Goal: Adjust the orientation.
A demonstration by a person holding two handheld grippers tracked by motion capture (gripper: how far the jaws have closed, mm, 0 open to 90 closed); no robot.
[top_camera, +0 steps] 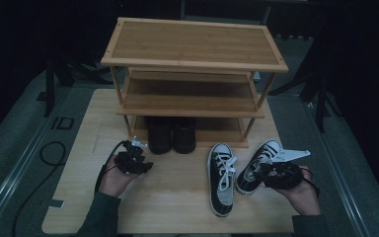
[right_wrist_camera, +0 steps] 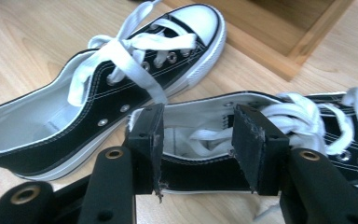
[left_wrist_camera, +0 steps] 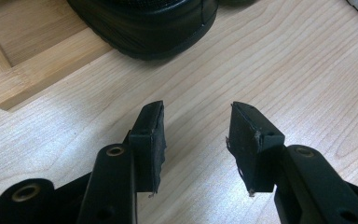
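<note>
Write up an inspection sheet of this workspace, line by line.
Surface: light wooden table top, bare in front.
Job's things: two black-and-white sneakers; left sneaker flat on the table, right sneaker tilted, its side wall between the right gripper's jaws.
Other items: three-tier bamboo shoe rack; pair of black leather shoes on its bottom shelf.
Clutter: nothing seen.
Grippers: left gripper open over bare table near the black shoes; right gripper straddles the right sneaker's side wall, grip not confirmed.
Cables: black cable loops on the floor at left.
Surroundings: dark room, grey floor, black stands.
</note>
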